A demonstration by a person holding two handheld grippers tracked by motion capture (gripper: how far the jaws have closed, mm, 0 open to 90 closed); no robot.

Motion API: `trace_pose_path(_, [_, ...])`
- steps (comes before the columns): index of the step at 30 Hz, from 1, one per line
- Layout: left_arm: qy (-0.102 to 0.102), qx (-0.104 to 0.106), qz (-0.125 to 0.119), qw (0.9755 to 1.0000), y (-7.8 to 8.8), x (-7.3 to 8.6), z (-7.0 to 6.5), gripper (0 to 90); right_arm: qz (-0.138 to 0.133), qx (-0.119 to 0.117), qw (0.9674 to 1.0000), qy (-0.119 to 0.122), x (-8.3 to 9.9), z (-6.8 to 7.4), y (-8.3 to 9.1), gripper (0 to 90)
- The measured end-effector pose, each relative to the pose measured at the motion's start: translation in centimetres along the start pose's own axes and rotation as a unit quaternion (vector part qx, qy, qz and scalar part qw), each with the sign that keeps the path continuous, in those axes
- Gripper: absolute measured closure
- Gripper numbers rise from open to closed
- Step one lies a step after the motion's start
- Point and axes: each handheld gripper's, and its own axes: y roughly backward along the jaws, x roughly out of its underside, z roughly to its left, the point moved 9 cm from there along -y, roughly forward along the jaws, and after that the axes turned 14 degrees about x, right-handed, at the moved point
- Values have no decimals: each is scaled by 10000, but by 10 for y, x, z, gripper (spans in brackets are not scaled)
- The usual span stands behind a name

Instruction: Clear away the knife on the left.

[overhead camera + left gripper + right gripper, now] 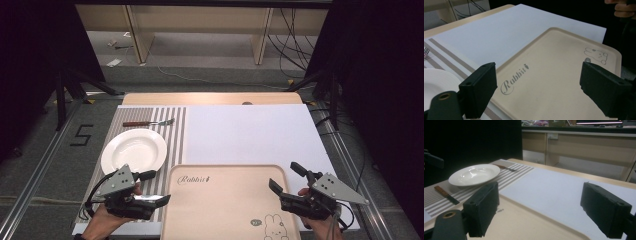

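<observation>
Both the left gripper (161, 192) and right gripper (283, 178), jaws spread and empty, flank the beige rabbit tray (227, 200); they should clamp opposite rims evenly to keep it level.

Left gripper (159, 187) held low at tray (175, 220) left edge — jaws wide apart. Right gripper (285, 176) at tray right edge — jaws wide apart, angled inward.
</observation>
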Motion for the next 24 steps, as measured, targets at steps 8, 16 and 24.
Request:
trace_pose_path(8, [-30, -86, 332, 9994, 3, 7, 4, 139, -2, -7, 10000, 5, 0, 0, 0, 164])
trace_pose_path(16, [-30, -174, 651, 9977, 10, 14, 11, 140, 0, -18, 10000, 21, 0, 1, 0, 165])
trace_pose_path(24, [-80, -178, 1076, 9940, 10, 23, 12, 141, 7, -19, 10000, 24, 0, 1, 0, 166])
